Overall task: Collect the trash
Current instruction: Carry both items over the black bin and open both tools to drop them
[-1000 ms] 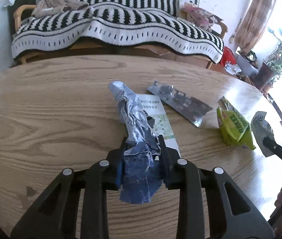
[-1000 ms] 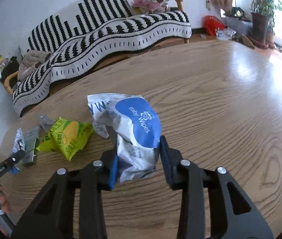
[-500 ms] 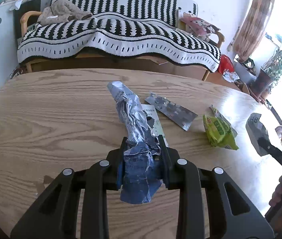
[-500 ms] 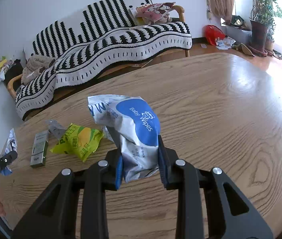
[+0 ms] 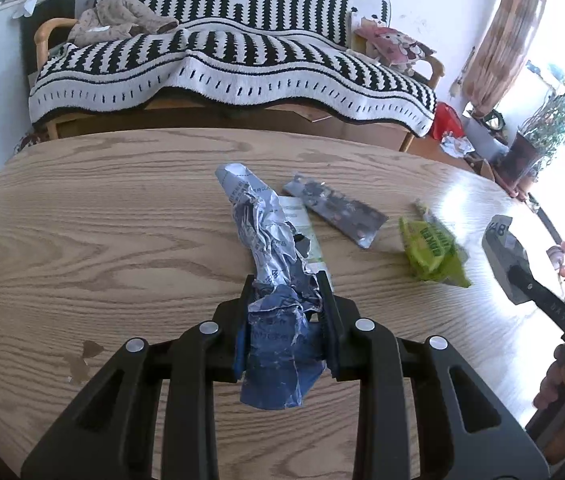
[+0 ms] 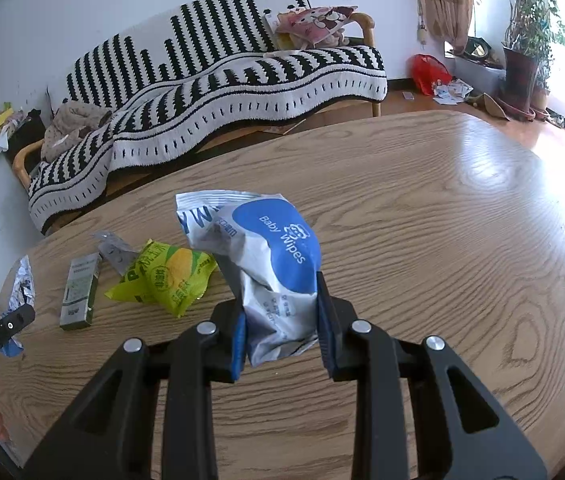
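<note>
My left gripper (image 5: 285, 312) is shut on a crumpled silver and blue foil wrapper (image 5: 266, 248), held a little above the wooden table (image 5: 102, 240). My right gripper (image 6: 280, 308) is shut on a white and blue baby wipes packet (image 6: 270, 248), also lifted off the table (image 6: 442, 240). On the table lie a green and yellow snack bag (image 5: 432, 254) (image 6: 168, 278), a grey blister strip (image 5: 338, 210) (image 6: 112, 250), and a small white and green carton (image 5: 302, 228) (image 6: 80, 290), partly hidden behind the foil wrapper in the left wrist view.
Beyond the far table edge stands a sofa under a black and white striped blanket (image 5: 222, 68) (image 6: 222, 76). A red bag (image 6: 428, 72) and loose paper lie on the floor at the right, near potted plants (image 6: 530, 32). A person's hand (image 5: 558, 384) holds the right gripper.
Both grippers have risen slightly with their wrappers, so the table looks farther off. The right gripper's jaws closed tighter on the wipes packet.
</note>
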{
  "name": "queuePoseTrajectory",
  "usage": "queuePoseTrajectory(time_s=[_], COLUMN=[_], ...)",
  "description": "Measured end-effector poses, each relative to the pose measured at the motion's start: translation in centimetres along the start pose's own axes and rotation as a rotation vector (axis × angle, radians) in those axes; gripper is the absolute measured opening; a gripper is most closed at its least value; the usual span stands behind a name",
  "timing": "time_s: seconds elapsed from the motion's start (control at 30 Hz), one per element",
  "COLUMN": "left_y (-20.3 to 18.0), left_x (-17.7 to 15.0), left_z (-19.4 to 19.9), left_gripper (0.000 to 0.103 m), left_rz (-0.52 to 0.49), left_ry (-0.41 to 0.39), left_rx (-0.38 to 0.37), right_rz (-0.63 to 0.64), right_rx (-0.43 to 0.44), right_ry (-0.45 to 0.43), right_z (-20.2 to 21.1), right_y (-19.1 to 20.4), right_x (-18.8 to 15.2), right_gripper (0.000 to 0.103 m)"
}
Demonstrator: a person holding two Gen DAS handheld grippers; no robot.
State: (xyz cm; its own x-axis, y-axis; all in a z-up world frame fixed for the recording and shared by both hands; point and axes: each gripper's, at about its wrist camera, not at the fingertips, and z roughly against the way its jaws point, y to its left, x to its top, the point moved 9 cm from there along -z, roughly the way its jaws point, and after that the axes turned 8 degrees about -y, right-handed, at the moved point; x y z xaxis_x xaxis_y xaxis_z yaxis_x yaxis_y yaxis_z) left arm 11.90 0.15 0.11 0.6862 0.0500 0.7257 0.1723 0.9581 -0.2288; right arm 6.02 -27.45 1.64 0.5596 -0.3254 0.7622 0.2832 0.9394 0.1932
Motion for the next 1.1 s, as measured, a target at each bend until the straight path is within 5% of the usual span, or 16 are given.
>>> queuePoseTrajectory(time_s=[0.23, 0.43, 0.67, 0.9, 1.1], left_y=[-5.7, -15.5, -28.8, -36.3, -35.7], left_x=[-1.2, -5.0, -15.1, -28.9, -35.6], left_z=[3.8, 9.9, 14.7, 11.8, 7.2], left_gripper=[0.028, 0.028, 0.028, 0.028, 0.028], left_rz=[-0.051, -0.157, -0.259, -0.304, -0.33], left_ry=[-0.001, 0.019, 0.141, 0.428, 0.592], left_rx=[-0.114, -0.286, -0.489, -0.57, -0.489], right_rz=[-0.089, -0.122, -0.213, -0.309, -0.423], right_rx=[0.052, 0.032, -0.05, -0.148, -0.16], right_ry=[-0.063, -0.129, -0.158, 0.067, 0.213], right_z=[4.8, 13.4, 23.3, 23.8, 21.2], right_y=[-1.3, -6.5, -16.8, -24.6, -28.3], right_x=[0.9, -0.5, -4.8, -16.0, -23.3], right_gripper=[0.029, 0.029, 0.029, 0.03, 0.03])
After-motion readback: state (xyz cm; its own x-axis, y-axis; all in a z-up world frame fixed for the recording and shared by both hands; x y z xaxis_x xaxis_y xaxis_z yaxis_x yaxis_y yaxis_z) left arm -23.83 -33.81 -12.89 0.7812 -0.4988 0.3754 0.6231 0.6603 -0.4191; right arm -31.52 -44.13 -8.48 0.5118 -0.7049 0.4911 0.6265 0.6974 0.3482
